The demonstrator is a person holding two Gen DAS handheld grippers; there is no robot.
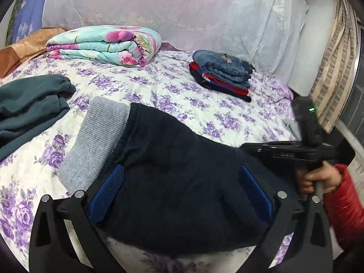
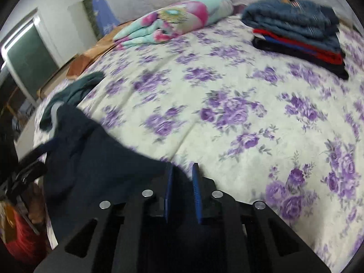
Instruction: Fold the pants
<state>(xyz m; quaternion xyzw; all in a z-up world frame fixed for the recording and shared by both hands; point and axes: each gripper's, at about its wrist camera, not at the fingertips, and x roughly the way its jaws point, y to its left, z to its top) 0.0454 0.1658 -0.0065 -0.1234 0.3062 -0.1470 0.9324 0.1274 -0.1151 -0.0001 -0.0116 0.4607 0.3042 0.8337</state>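
Dark navy pants [image 1: 177, 170] with a grey ribbed waistband [image 1: 95, 141] lie on the flowered bedsheet [image 1: 141, 86]. My left gripper [image 1: 182, 191] is open, its blue fingers [image 1: 107, 193] wide apart over the navy cloth. My right gripper [image 2: 183, 182] is shut on an edge of the navy pants [image 2: 95, 159], the cloth pinched between its blue pads [image 2: 196, 188]. The right gripper also shows in the left wrist view [image 1: 293, 150], held by a hand in a red sleeve.
A teal garment [image 1: 29, 104] lies at the left. A stack of folded clothes [image 1: 225, 75] sits at the back right, a rolled flowered blanket [image 1: 104, 45] at the back, and pillows [image 1: 173, 11] behind it. A curtain [image 1: 336, 68] hangs at the right.
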